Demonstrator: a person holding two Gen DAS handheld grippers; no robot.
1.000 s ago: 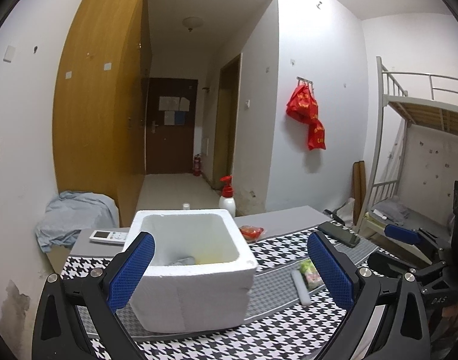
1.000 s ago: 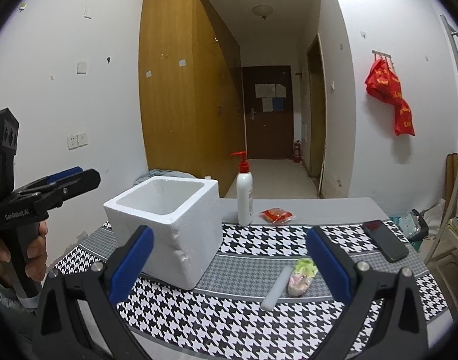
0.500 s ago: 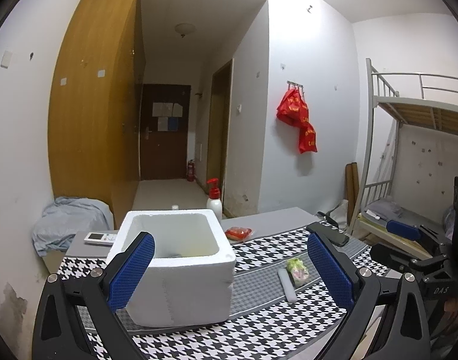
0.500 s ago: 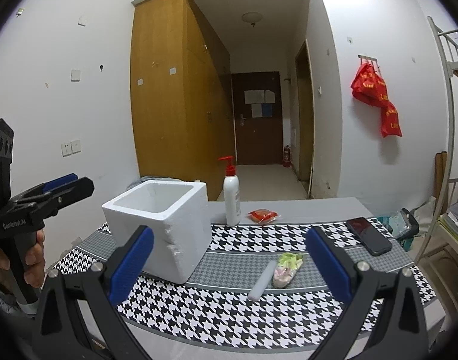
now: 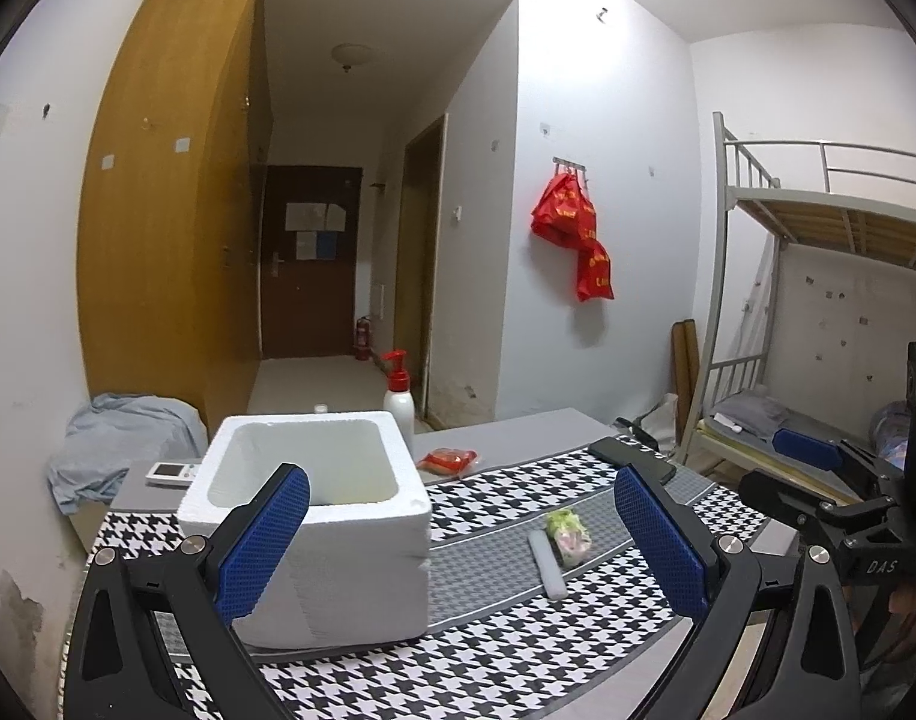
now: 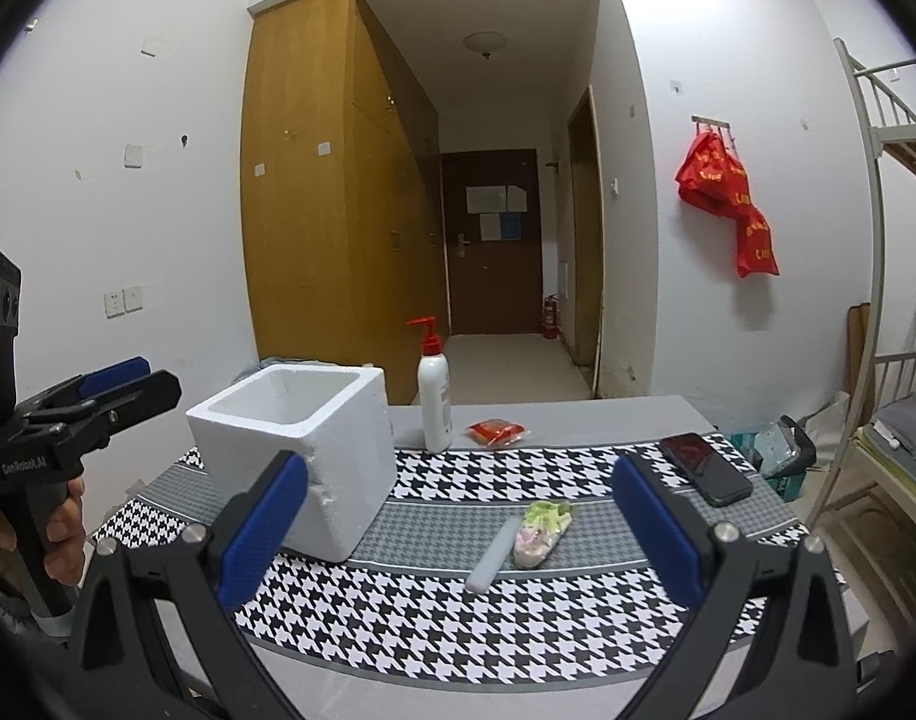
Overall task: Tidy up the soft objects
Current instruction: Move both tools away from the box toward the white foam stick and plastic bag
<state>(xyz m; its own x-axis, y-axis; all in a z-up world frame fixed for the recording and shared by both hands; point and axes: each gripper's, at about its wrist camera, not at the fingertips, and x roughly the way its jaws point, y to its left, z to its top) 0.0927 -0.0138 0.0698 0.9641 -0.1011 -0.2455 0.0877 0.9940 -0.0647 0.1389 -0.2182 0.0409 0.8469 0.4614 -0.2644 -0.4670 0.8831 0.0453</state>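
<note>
Left gripper [image 5: 461,546] spread | right gripper [image 6: 458,531] spread | foam box [image 6: 302,450] left of both

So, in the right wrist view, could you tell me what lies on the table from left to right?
Foam box → pump bottle → red packet → white stick → green-and-pink soft toy → phone.

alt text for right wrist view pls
Open right gripper hangs above a houndstooth table, aimed at a white stick and a pale soft bundle lying side by side. A foam box stands left, a pump bottle behind.
</note>
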